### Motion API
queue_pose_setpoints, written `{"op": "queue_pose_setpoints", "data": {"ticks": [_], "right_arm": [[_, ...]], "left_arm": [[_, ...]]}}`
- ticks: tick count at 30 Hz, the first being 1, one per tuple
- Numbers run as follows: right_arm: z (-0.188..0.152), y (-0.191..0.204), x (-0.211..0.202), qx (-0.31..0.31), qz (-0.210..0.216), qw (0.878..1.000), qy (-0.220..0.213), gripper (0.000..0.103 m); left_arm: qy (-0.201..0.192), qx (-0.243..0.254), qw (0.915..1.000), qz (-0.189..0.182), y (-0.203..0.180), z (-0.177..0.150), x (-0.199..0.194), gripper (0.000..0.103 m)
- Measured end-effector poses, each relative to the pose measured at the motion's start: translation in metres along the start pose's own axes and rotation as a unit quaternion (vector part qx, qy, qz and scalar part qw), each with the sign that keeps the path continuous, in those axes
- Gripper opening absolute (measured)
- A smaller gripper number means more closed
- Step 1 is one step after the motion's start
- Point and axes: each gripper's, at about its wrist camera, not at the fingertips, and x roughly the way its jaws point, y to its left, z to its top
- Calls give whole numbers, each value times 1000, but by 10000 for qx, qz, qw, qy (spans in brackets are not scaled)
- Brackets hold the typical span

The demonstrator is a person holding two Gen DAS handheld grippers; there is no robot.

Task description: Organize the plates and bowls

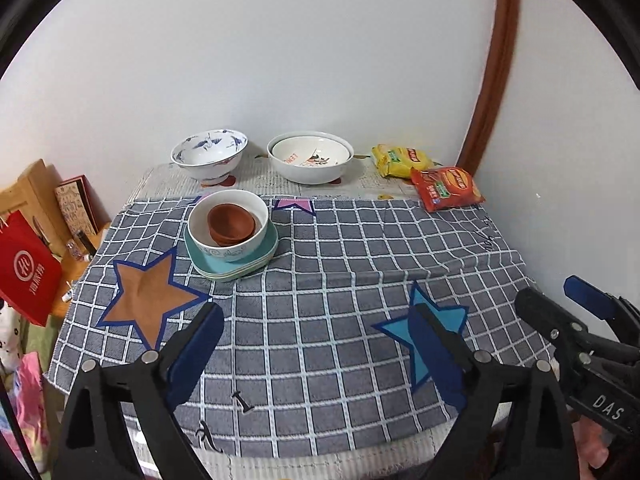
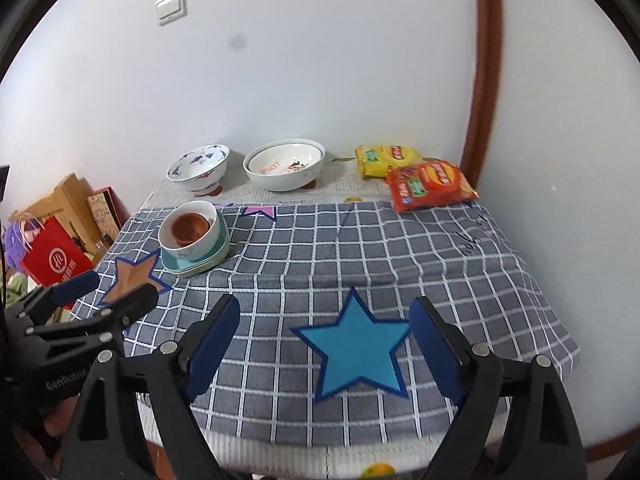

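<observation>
Table (image 1: 320, 340), checked cloth: white bowl (image 1: 228, 222) holding stacked brown bowls (image 1: 231, 224), set on teal plates (image 1: 232, 258), far left. Blue-patterned bowl (image 1: 208, 154) and nested white bowls (image 1: 310, 156) along the wall. Left hand-held gripper (image 1: 316, 344) and right hand-held gripper (image 2: 324, 336): jaws spread wide, empty, over the near edge.

Two snack packets (image 2: 430, 186), red bag (image 2: 54, 258)

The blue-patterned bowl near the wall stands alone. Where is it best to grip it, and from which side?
Probably pinch the near rim of the blue-patterned bowl, one finger inside and one outside, coming from above and in front. It stands upright and empty on a narrow foot, its wall flares wide, and the white stacked bowls sit apart on its right.
</observation>
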Motion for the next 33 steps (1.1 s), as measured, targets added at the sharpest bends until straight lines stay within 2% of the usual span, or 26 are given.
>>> {"op": "queue_pose_setpoints", "data": {"ticks": [4,9,14,33], "right_arm": [[-12,-7,-23,45,-55,9999,-88,86],[-21,-13,-41,179,-155,9996,-152,86],[-31,-9,-53,39,-244,9995,-184,86],[-39,-2,-62,33,-228,9996,-145,86]], "left_arm": [[-182,63,9997,168,-10,-12,-17,94],[-280,71,9994,170,-14,-23,-31,95],[-293,37,9994,163,-13,-29,-39,95],[-396,25,9988,276,-11,-29,-55,95]]}}
